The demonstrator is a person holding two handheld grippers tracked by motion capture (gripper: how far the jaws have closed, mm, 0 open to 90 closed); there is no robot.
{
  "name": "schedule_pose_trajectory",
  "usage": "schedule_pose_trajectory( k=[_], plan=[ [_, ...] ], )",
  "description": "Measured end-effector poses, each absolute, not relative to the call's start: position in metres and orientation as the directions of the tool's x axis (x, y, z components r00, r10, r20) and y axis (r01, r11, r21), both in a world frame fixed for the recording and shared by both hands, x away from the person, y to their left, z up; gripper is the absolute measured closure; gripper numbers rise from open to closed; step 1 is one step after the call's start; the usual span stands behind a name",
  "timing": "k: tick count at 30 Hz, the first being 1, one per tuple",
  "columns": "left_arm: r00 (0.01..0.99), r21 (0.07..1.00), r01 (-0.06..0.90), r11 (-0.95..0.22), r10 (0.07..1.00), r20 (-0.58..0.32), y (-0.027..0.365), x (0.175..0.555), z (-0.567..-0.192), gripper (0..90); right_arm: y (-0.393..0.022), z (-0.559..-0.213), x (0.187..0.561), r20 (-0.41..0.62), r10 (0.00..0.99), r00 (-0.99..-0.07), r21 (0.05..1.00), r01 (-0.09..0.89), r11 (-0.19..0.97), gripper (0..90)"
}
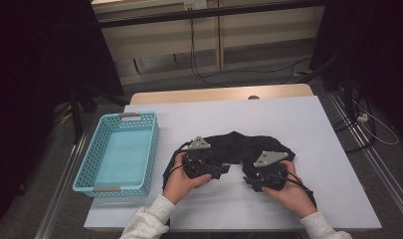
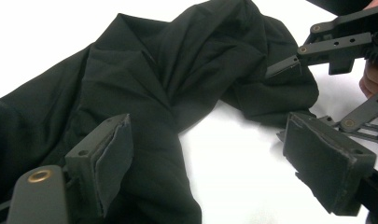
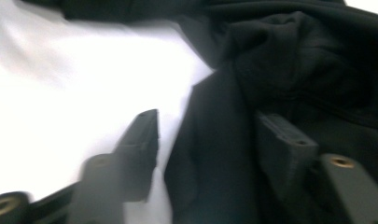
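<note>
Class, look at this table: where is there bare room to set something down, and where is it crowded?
Free: the white table behind the black garment, up to the far edge; the right strip beside the garment; the near edge between the two sleeves. The turquoise basket also has a bare floor. Crowded: the middle front, where the left tool and right tool meet the garment.

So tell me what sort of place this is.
Probably a lab or workshop set up for recording handling work, not a home. A plain white table stands among dark curtains, loose cables trail over the floor by metal rails, and a black garment and a turquoise basket lie on the table.
</note>
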State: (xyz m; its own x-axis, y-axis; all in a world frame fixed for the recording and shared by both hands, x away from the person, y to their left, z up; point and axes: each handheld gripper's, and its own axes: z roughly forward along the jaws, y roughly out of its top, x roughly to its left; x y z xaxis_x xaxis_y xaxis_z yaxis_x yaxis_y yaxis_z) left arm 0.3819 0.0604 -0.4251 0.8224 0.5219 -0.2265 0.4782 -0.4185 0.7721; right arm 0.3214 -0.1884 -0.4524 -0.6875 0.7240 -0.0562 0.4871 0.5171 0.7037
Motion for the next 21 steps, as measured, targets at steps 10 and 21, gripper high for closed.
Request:
schedule_pose_trajectory(
  k=[10, 21],
  plan=[
    [0.823, 0.774, 0.478, -0.415, 0.521, -0.228, 0.059, 0.381, -0.425, 16.2, -0.196, -0.451, 0.325, -0.060, 0.762, -0.644, 0.711, 0.509, 0.486, 79.8],
    [0.825, 0.771, 0.476, -0.423, 0.519, -0.225, 0.059, 0.383, -0.426, 16.2, -0.188, -0.416, 0.320, 0.136, 0.726, -0.674, 0.831, 0.477, 0.286, 80.8]
  ],
)
